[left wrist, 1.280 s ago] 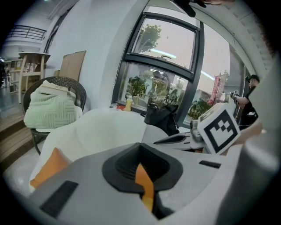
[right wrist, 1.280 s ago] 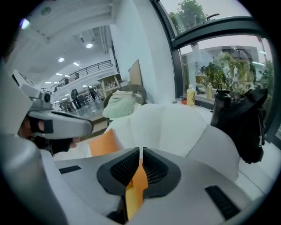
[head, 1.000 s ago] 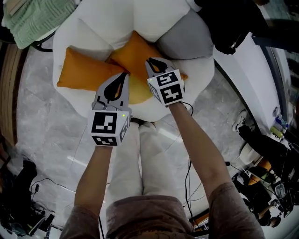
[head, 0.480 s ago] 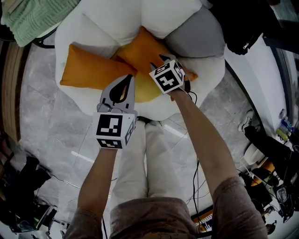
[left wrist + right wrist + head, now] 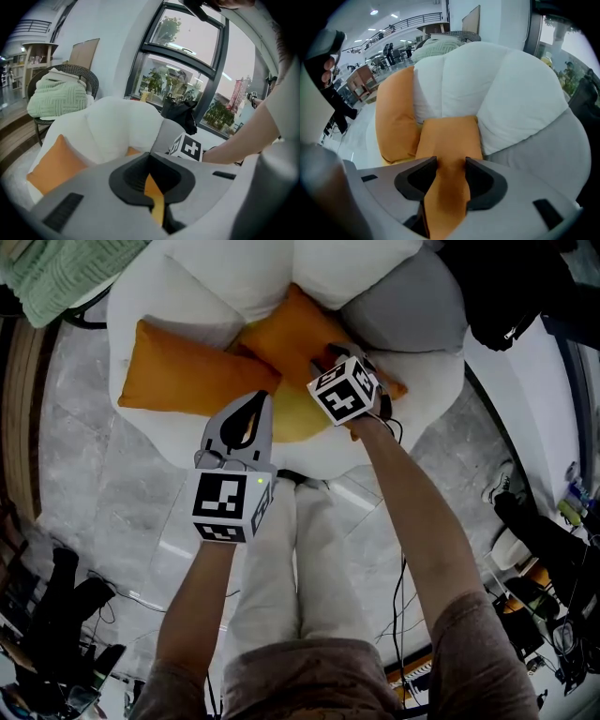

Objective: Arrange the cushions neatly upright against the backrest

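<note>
The right gripper (image 5: 451,174) is released. Its jaws have just been opening and now stand wide apart, pointing steeply down. The near corner of an orange cushion (image 5: 298,338) lies between them, with no pad clamped on it. The left gripper (image 5: 256,401) is clenched on nothing, jaws together, above the front of the seat and over a yellow cushion (image 5: 292,420).

There are three cushions: two orange and one yellow. The orange cushion under the right gripper is plain, matte and squarish. It lies on the middle of the seat, its far edge touching the white backrest (image 5: 347,268), and partly covers the yellow one. The second orange cushion (image 5: 192,381) lies just beside it at the seat's left. One puffy white armchair (image 5: 155,310) carries all three, with a grey section (image 5: 412,306) at its right.
</note>
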{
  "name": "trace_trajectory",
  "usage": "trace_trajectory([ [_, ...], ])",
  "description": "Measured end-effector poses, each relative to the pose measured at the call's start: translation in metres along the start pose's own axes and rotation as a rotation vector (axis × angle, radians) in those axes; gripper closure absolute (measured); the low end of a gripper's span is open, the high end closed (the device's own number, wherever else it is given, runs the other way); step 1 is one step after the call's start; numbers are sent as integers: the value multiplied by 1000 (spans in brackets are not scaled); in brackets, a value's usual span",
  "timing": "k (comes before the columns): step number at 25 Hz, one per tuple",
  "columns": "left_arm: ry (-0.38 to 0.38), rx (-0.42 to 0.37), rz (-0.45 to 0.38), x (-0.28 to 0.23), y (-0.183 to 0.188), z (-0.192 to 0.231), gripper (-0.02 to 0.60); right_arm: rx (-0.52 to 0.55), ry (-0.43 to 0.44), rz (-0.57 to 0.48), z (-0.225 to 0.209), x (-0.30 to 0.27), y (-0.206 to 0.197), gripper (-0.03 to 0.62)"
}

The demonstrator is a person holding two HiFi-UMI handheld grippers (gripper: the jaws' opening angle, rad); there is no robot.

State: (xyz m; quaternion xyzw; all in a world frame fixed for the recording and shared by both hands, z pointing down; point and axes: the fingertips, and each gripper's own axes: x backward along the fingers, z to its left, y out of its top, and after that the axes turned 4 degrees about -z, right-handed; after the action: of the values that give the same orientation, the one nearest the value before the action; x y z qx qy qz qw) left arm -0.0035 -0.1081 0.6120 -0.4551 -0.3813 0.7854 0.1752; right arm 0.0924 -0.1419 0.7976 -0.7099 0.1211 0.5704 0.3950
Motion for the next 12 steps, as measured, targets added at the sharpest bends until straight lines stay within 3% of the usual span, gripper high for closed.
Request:
trace_trajectory([
  [6,-4,9,4,-2,-2,-4,577,0,9,10,1,0,-1,415],
  [9,-9,0,8,0,-3,-8,576,1,23,23,3,5,-2,547],
  [12,-13,0,15,1,-5,-10,577,-72,39,11,5,7,-4,574],
])
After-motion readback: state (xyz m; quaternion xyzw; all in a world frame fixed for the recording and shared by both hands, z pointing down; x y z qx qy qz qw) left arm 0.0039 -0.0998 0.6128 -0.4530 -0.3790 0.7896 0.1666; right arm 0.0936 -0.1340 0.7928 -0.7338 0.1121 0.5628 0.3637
